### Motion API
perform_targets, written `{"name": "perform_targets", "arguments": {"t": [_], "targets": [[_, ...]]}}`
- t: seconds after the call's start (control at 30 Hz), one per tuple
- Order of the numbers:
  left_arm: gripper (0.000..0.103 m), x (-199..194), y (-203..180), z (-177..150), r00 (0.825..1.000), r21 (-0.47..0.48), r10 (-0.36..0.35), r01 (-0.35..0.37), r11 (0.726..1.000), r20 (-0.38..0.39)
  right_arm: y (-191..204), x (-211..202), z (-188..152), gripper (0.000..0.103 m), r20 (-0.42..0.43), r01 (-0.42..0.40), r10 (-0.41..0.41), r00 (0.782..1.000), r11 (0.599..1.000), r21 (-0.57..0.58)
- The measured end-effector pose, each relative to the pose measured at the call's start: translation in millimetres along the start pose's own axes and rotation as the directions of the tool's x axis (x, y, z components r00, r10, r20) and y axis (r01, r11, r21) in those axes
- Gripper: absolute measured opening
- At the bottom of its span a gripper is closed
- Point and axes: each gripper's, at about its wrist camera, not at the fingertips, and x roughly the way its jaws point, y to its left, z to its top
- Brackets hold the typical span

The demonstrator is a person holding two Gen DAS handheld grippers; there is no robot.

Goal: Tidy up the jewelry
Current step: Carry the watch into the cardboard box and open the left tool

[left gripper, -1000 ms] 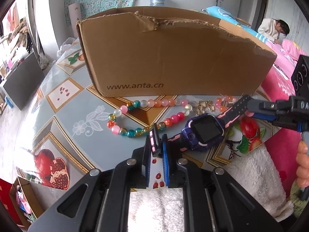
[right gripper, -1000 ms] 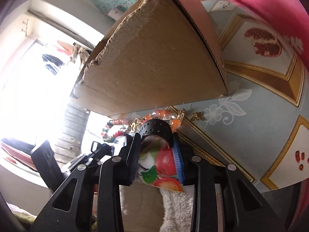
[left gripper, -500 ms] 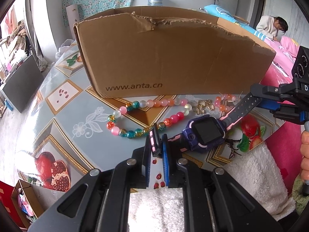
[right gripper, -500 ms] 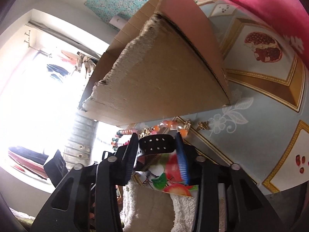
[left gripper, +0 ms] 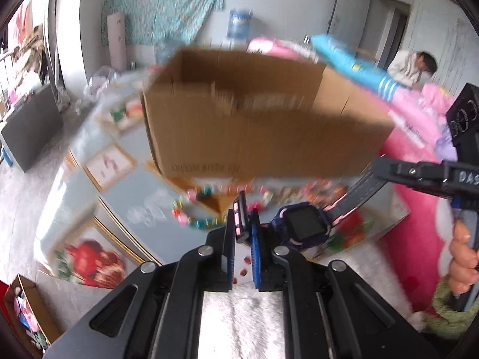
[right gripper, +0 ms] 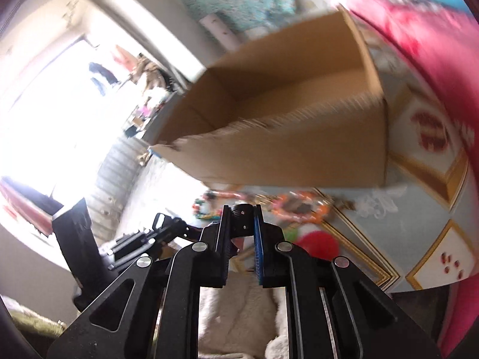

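Note:
A purple watch [left gripper: 302,223] with a black screen hangs above the table, stretched between both grippers. My left gripper [left gripper: 242,218] is shut on its pink-and-black strap. The other, dark perforated strap [right gripper: 242,213] sits between the fingers of my right gripper [right gripper: 242,220], whose jaws are closing and press on it. In the left wrist view the right gripper [left gripper: 378,169] holds that strap up at the right. Blurred bead bracelets [left gripper: 191,215] lie on the table in front of the open cardboard box [left gripper: 263,125]. An orange bracelet [right gripper: 299,208] lies below the box [right gripper: 284,137].
The table [left gripper: 119,197] has a fruit-patterned cover. A white fluffy towel [left gripper: 239,323] lies at its near edge. Pink bedding [left gripper: 419,209] is to the right, with a person [left gripper: 410,65] seated far behind. A hand [left gripper: 462,257] holds the right gripper's handle.
Both grippers have risen with the watch, so the box's open top now shows. The right jaws have narrowed onto the dark strap, and that gripper has rolled.

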Motion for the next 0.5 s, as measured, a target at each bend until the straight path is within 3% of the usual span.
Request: {"name": "perform_targets", "arguments": {"t": [0.13, 0.23, 0.3, 0.4, 0.5], "targets": [[0.008, -38, 2, 48, 0.993, 0.005, -0.054, 0.054, 0.999, 0.103, 28, -28, 38, 0.012, 0.088, 0.000, 0.013, 0.996, 0.990, -0.142], [0.008, -35, 5, 100, 0.989, 0.036, -0.053, 0.049, 0.998, 0.135, 39, -31, 78, 0.012, 0.139, 0.052, -0.019, 0.990, 0.970, -0.238], [0.008, -6, 10, 141, 0.995, 0.056, -0.048, 0.043, 0.997, 0.089, 37, -20, 104, 0.012, 0.135, 0.085, -0.051, 0.990, 0.961, -0.264], [0.008, 51, 9, 180, 0.999, 0.097, -0.016, 0.019, 0.995, -0.031, 18, 25, 148, 0.013, 0.035, 0.146, -0.142, 0.989, 0.959, -0.243], [0.008, 115, 5, 207, 0.985, 0.144, 0.041, -0.016, 0.989, -0.168, -6, 68, 167, 0.013, -0.078, 0.198, -0.218, 0.973, 0.958, -0.209]]}}
